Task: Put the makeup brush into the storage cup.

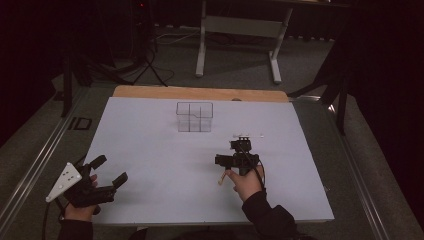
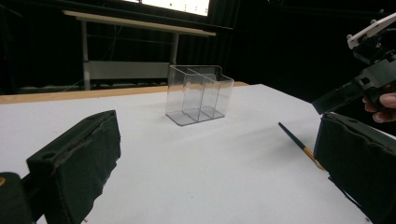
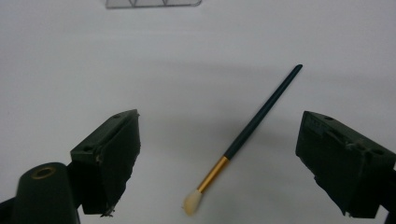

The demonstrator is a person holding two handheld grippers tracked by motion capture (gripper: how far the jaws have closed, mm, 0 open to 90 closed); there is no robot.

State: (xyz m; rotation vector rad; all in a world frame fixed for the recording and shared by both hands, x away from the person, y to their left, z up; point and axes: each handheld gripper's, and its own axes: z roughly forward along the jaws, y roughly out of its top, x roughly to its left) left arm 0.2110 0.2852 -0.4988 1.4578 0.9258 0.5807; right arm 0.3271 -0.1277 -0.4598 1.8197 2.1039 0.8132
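A paintbrush (image 3: 252, 130) with a dark handle, gold ferrule and pale bristles lies flat on the white table (image 1: 150, 200). My right gripper (image 3: 219, 121) hangs open over it, one jaw on each side and neither touching. In the high view the right gripper (image 1: 239, 160) sits at centre right, and the brush tip (image 1: 220, 180) pokes out to the left of the hand. A clear divided organizer (image 1: 194, 117) stands empty at the table's far middle. My left gripper (image 1: 110, 171) rests open at the near left corner, facing the organizer (image 2: 198, 95) and the brush (image 2: 299, 144).
A thin white stick-like thing (image 1: 248, 135) lies just beyond the right gripper. A wooden strip (image 1: 200, 93) borders the table's far edge. Behind it, on the floor, stand a white desk frame (image 1: 240, 30) and tripod legs (image 1: 150, 65).
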